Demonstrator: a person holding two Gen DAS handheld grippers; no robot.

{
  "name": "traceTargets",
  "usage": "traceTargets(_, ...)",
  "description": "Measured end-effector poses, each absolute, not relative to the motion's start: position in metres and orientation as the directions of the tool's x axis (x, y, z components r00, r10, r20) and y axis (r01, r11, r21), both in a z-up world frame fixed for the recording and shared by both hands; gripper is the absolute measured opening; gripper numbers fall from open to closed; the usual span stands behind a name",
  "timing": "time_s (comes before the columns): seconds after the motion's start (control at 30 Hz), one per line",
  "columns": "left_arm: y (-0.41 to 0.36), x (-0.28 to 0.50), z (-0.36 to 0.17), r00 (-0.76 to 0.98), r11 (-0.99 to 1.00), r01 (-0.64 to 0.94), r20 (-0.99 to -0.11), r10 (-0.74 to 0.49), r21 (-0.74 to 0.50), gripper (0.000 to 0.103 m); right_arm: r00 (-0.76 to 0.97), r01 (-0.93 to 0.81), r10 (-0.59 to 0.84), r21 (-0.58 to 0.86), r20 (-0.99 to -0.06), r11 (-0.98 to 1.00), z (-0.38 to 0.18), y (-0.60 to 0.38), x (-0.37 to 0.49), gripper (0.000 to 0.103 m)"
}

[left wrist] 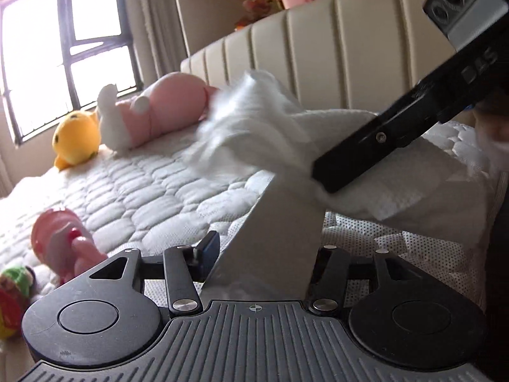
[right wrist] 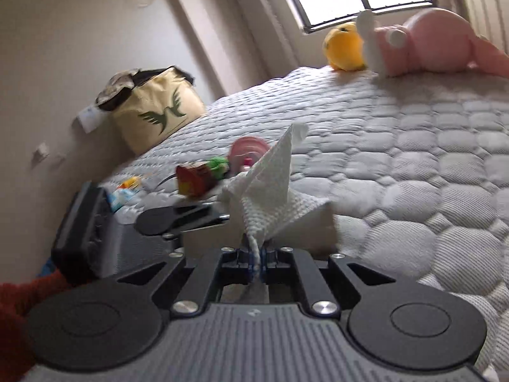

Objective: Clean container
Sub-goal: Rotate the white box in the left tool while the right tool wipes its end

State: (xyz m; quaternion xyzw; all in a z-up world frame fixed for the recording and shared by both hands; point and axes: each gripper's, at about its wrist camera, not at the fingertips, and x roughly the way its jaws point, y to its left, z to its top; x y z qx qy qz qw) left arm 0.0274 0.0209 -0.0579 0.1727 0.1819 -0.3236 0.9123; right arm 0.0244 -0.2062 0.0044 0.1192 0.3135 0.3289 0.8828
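Grey flat-sided container (left wrist: pixel 273 242) sits clamped between the left gripper (left wrist: pixel 261 254) fingers, while the right gripper (right wrist: pixel 256 262), jaws closed on a white embossed paper towel (right wrist: pixel 270 191), presses it against the container's upper edge.

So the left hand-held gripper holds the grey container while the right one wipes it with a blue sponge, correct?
Nearly. As the right wrist view shows, the right hand-held gripper pinches a white paper towel, not a blue sponge. The left hand-held gripper does hold the grey container.

Left wrist view: low over the mattress (left wrist: pixel 152 197), facing headboard (left wrist: pixel 318 51) and window (left wrist: pixel 73 47), close behind its gripper. Right wrist view: similarly low, tilted, somewhat blurred. Shared: pink plush (left wrist: pixel 165 108) (right wrist: pixel 426 44), yellow plush (left wrist: pixel 76 140) (right wrist: pixel 345 46).
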Motion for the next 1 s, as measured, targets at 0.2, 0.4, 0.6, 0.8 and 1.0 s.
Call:
traceTargets(0.2,0.022,0.020,-0.056,0.732,0.730,0.649,-0.436,-0.524,0.212,0.059,0.680,-0.361,0.519,0.380,-0.518,0.852,-0.001,-0.241,0.029,0.006)
traceTargets(0.4,0.033,0.003,-0.042,0.730,0.771,0.624,-0.446,-0.518,0.127,0.071,0.698,-0.395,0.512,0.327,-0.501,0.859,0.009,-0.232,0.027,0.006)
traceTargets(0.6,0.064,0.007,-0.029,0.754,0.858,0.513,-0.501,-0.426,0.042,0.087,0.678,-0.445,0.539,0.304,-0.500,0.842,0.011,-0.211,0.030,0.006)
traceTargets(0.8,0.118,0.046,-0.044,0.526,0.735,0.370,-0.524,-0.670,-0.568,0.088,0.663,-0.462,0.555,0.308,-0.502,0.832,0.010,-0.212,0.024,0.006)
traceTargets(1.0,0.146,0.078,-0.078,0.419,0.398,0.079,-0.331,-0.845,-0.914,0.093,0.648,-0.444,0.545,0.318,-0.532,0.838,-0.001,-0.220,0.022,0.006)
